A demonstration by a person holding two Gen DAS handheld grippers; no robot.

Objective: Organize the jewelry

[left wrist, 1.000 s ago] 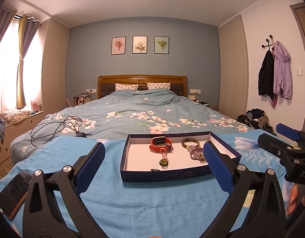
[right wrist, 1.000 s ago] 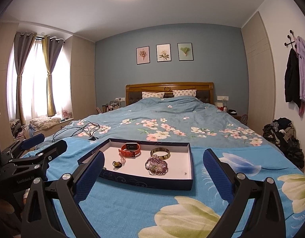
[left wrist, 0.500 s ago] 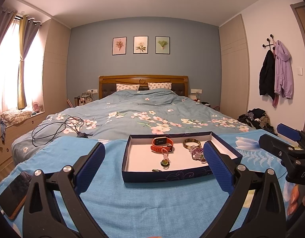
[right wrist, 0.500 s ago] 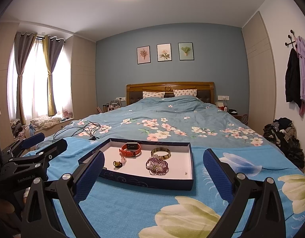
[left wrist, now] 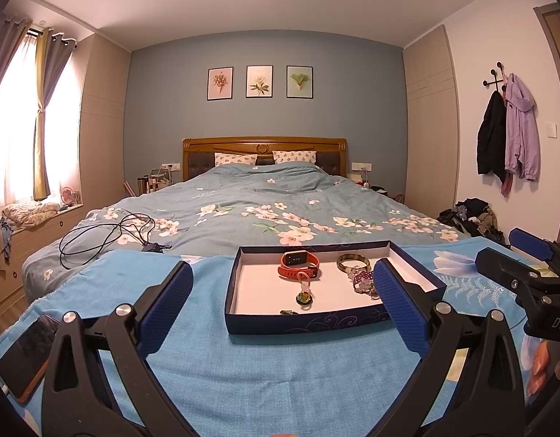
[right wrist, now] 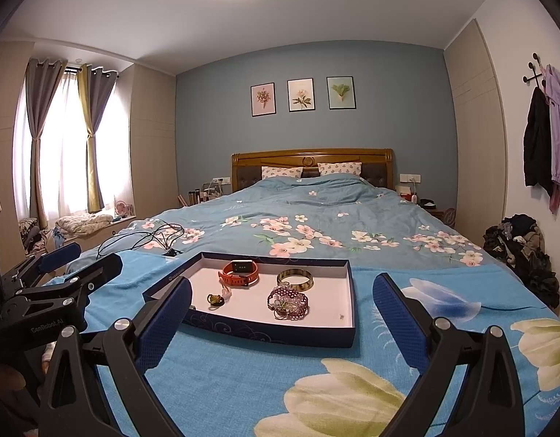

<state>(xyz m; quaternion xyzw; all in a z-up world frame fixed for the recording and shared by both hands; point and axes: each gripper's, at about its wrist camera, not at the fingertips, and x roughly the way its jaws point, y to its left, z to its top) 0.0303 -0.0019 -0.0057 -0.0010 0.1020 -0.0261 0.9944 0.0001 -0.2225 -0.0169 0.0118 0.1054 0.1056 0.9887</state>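
Both grippers, left gripper (left wrist: 280, 309) and right gripper (right wrist: 282, 322), had jaws spread wide, empty. The tray (right wrist: 258, 331) lay straight ahead; bead bracelet (right wrist: 288, 303) nearer the right.

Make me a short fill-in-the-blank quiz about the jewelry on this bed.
1. The orange rubber smartwatch lies inside the shallow dark blue ____.
2. The gold metal bangle lies just behind the ____ beaded bracelet.
3. Both hand-held tools, left tool and right tool, are ____, holding nothing.

Answers: box; purple; open
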